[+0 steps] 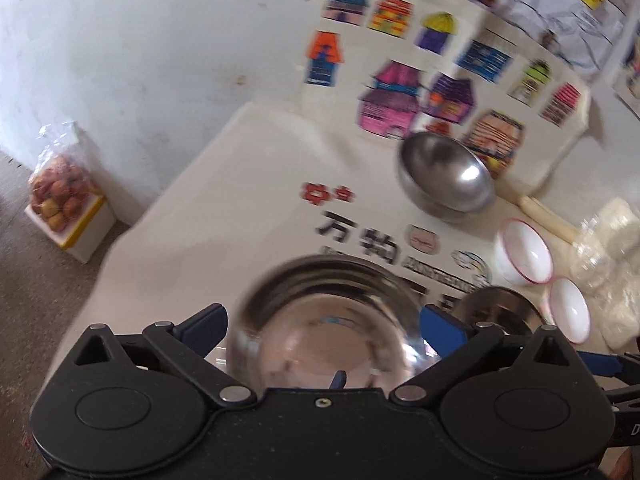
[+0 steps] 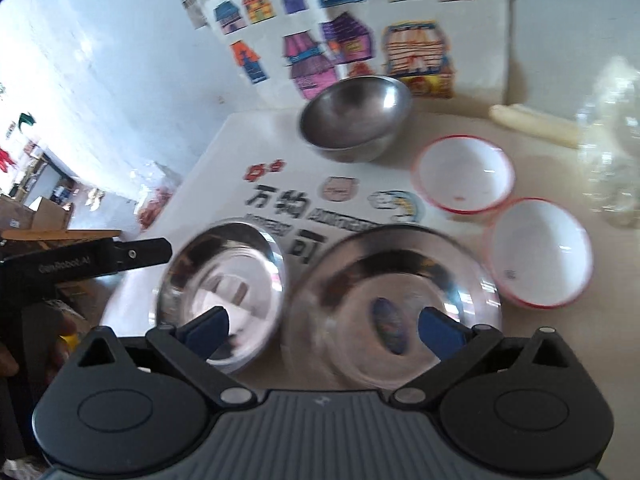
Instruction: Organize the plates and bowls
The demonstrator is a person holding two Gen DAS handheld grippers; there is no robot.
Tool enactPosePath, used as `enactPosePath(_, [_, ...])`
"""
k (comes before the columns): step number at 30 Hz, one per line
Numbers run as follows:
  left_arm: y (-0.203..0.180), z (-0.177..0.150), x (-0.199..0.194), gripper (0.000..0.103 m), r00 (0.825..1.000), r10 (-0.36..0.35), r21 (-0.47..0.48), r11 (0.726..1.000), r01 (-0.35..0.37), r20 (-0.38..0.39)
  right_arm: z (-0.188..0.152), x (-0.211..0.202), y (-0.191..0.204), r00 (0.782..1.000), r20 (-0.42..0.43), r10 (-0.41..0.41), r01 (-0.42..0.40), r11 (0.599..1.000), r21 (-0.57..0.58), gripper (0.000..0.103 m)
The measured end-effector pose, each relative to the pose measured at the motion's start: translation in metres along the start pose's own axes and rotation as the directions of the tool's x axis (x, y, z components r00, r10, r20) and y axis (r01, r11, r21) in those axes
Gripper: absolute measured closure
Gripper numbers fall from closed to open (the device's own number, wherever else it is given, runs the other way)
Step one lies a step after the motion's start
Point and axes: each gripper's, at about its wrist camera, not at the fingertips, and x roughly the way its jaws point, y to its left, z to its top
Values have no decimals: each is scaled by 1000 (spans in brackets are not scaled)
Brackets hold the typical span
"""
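Note:
Two shiny steel plates lie side by side on the white table. In the left wrist view, my left gripper (image 1: 322, 326) stands open just above the left plate (image 1: 320, 292), its blue pads level with the plate's two sides; the other plate (image 1: 496, 306) is to its right. In the right wrist view, my right gripper (image 2: 324, 330) is open over both, one finger above the left plate (image 2: 224, 280) and one above the right plate (image 2: 392, 280). Farther back are a steel bowl (image 1: 444, 176) (image 2: 356, 116) and two red-rimmed white bowls (image 2: 464, 174) (image 2: 540, 252).
A poster of colourful houses (image 1: 400, 92) leans at the table's back. A cream stick (image 2: 532, 122) and clear plastic bags (image 2: 612, 152) lie at the right. The table edge (image 1: 132, 232) runs along the left. On the floor beyond, bagged fruit (image 1: 60, 196) sits on a foam box.

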Motion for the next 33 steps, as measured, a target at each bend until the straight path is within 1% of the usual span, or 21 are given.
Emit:
enactPosePath(3, [-15, -5, 5, 1, 999, -31, 19, 999, 31, -16, -10, -8, -18, 999, -1, -38, 38, 999, 7, 0])
enactPosePath(6, [-27, -7, 11, 1, 998, -46, 29, 998, 48, -41, -20, -9, -37, 997, -19, -75, 76, 996, 41, 0])
enactPosePath(9, [-37, -6, 17, 1, 997, -52, 50, 997, 55, -61, -29, -15, -53, 996, -19, -88, 89, 992, 87, 0])
enactPosePath(12, [-48, -5, 23, 1, 993, -63, 88, 993, 72, -103, -36, -22, -63, 996, -13, -89, 90, 988, 126, 0])
enactPosePath(14, [-57, -5, 23, 1, 993, -82, 125, 988, 92, -79, -43, -27, -68, 996, -5, -84, 84, 984, 156, 0])
enactPosePath(17, [-72, -5, 23, 1, 994, -100, 198, 974, 108, -52, -52, -33, -74, 996, -1, -86, 84, 976, 200, 0])
enactPosePath(20, [-84, -4, 29, 1, 992, -102, 255, 960, 117, -71, -61, -39, -77, 994, 0, -106, 103, 968, 228, 0])
enactPosePath(23, [-95, 0, 36, 1, 991, -100, 316, 940, 125, -94, -70, -43, -76, 989, 11, -146, 140, 965, 221, 0])
enactPosePath(28, [-119, 5, 55, 1, 984, -101, 431, 889, 156, -147, -83, -40, -73, 992, 21, -125, 116, 961, 252, 0])
enactPosePath(30, [-129, 8, 66, 1, 981, -82, 468, 870, 157, -177, -87, -38, -73, 992, 24, -125, 114, 959, 259, 0])
enactPosePath(31, [-132, 9, 71, 1, 980, -67, 477, 866, 151, -189, -87, -37, -73, 992, 26, -126, 115, 959, 259, 0])
enactPosePath(33, [-136, 10, 83, 1, 979, -21, 477, 871, 118, -204, -87, -34, -71, 990, 24, -139, 129, 961, 245, 0])
